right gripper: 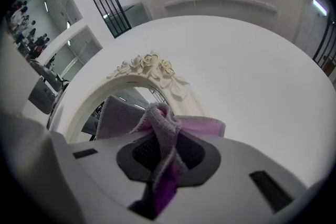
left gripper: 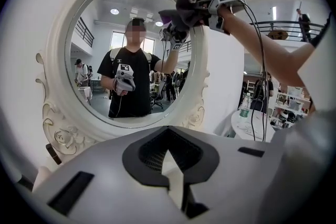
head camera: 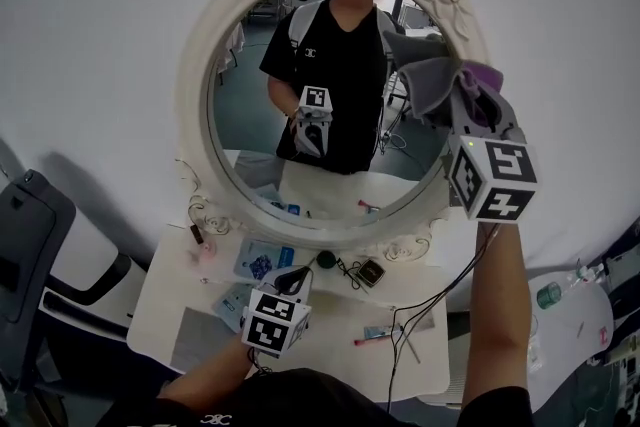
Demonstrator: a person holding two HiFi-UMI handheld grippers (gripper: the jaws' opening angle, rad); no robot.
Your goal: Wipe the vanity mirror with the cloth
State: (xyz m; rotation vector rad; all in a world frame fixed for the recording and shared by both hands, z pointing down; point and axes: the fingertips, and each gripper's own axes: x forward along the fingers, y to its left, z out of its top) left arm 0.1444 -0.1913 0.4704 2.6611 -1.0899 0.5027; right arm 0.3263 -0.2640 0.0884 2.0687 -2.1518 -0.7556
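Cloth end hidden inside right tongs

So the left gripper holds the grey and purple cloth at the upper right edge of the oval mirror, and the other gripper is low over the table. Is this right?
No: the right gripper holds the grey and purple cloth at the upper right edge of the oval mirror, as the right gripper view shows. The left gripper is low over the table.
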